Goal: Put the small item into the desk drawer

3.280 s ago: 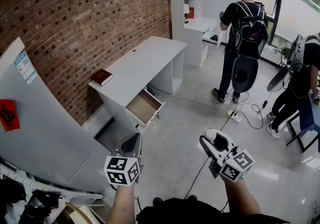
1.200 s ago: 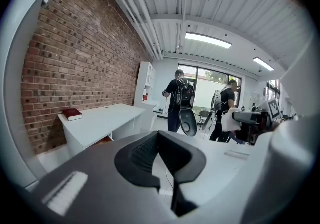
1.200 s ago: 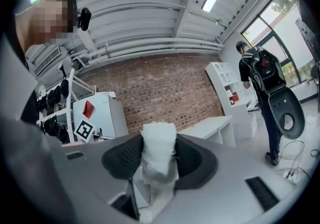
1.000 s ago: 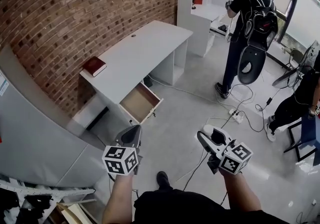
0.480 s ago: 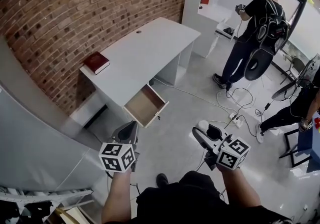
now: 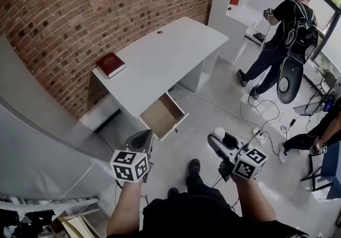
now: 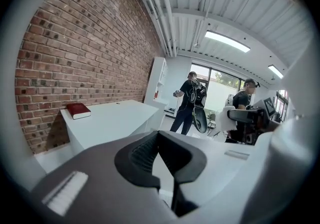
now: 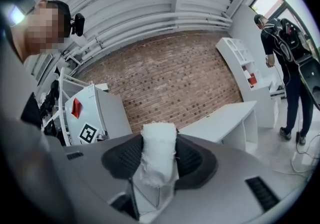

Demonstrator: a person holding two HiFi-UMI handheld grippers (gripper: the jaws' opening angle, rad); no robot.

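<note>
A white desk [image 6: 160, 56] stands against the brick wall, and its wooden drawer [image 6: 162, 116] is pulled open towards me. My right gripper [image 6: 217, 140] hovers over the floor to the right of the drawer, apart from it. It is shut on a small white wad of cloth [image 8: 159, 150], whose top [image 6: 218, 132] shows between the pads. My left gripper [image 6: 143, 139] hangs just short of the drawer's near corner. Its jaws are shut with nothing between them [image 7: 157, 135]. Both gripper views show the desk [image 7: 115, 118] [image 8: 225, 118] ahead.
A red book [image 6: 111, 64] lies on the desk's left end. A grey cabinet [image 6: 37, 141] stands at my left. A power strip with cables [image 6: 261, 134] lies on the floor at right. One person with a backpack [image 6: 287, 24] stands by white shelves, and another [image 6: 319, 130] crouches at right.
The desk and open drawer have come nearer and shifted right in the head view as I step forward. Both grippers keep their pose, and the white wad stays in the right one.
</note>
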